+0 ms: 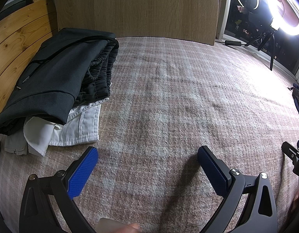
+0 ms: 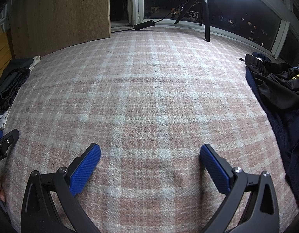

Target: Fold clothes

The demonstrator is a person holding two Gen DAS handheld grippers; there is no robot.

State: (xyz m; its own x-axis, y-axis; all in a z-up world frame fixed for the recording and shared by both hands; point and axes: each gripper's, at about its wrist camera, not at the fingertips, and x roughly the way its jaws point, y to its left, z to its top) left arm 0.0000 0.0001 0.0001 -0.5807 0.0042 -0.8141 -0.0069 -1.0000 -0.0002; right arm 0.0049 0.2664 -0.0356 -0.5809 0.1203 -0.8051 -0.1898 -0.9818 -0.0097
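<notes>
A stack of folded clothes [image 1: 58, 83] lies at the left of the pink plaid blanket [image 1: 169, 97]: a dark grey hoodie on top, black gathered shorts under it, white garments [image 1: 79, 128] at the bottom. My left gripper [image 1: 147, 153] hovers open over bare blanket, just right of the stack, nothing between its blue pads. In the right wrist view a heap of unfolded dark clothes [image 2: 281, 101] with a yellow print lies at the right edge. My right gripper [image 2: 150, 151] stands open over the plaid blanket [image 2: 149, 97], well left of that heap.
A wooden board [image 1: 137, 7] stands at the blanket's far edge, with pine planks [image 1: 17, 38] at the left. A bright ring light [image 1: 281, 5] on a tripod [image 2: 203, 13] stands by the dark window. A cable and black power block [image 2: 144, 25] lie behind.
</notes>
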